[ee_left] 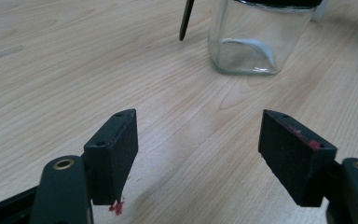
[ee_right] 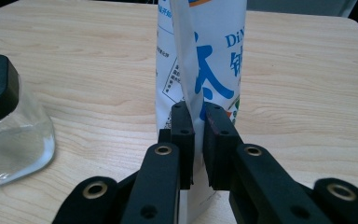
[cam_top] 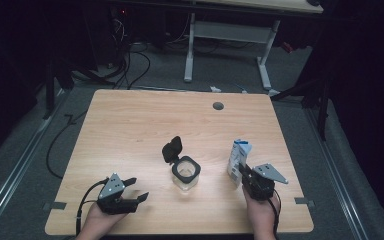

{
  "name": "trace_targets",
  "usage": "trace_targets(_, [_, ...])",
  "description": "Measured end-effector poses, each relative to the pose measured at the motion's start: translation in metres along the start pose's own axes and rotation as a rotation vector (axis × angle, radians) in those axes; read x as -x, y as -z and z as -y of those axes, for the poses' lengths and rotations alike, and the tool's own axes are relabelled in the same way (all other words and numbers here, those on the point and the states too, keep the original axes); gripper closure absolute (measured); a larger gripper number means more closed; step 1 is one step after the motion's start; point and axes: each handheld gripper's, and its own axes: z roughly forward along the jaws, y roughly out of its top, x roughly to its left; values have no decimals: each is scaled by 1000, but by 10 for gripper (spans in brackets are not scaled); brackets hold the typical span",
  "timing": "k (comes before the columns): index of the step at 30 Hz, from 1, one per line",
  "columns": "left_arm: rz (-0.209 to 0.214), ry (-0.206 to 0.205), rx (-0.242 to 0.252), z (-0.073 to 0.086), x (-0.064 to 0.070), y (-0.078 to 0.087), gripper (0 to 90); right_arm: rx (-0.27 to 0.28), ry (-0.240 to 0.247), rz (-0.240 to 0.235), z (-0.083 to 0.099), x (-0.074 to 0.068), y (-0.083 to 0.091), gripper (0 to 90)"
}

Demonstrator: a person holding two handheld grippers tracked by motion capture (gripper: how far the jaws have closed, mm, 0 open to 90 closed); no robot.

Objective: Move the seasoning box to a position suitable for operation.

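Note:
A clear glass jar (cam_top: 185, 173) with a black rim stands near the table's front middle, its black hinged lid (cam_top: 172, 149) flipped up. The jar (ee_left: 256, 39) lies ahead of my left gripper (ee_left: 200, 149), which is open and holds nothing. That left gripper (cam_top: 136, 189) rests at the front left. A white and blue pouch (cam_top: 238, 161) stands upright at the right. My right gripper (ee_right: 199, 135) is shut on the pouch (ee_right: 205, 60), pinching its rear seam edge. The right gripper (cam_top: 243, 174) sits just behind the pouch.
The wooden table (cam_top: 130, 125) has a grey cable port (cam_top: 218, 105) near its far edge. Tape marks (cam_top: 54, 205) sit at the front corners. A white desk frame (cam_top: 230, 35) and cables lie on the floor beyond.

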Motion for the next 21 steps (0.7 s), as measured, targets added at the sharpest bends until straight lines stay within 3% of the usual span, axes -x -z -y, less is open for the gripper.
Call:
trace_targets(6, [-27, -50, 22, -2, 3, 5, 270, -18, 26, 1, -3, 0, 0, 843])
trace_targets(11, [-26, -29, 40, 1, 5, 9, 270, -21, 24, -33, -3, 4, 0, 844])
trace_targets(15, [-21, -53, 41, -1, 9, 6, 270, -39, 56, -58, -4, 7, 1, 853])
trace_targets(21, [-11, -55, 39, 0, 10, 3, 268, -73, 80, -105, -14, 13, 3, 863])
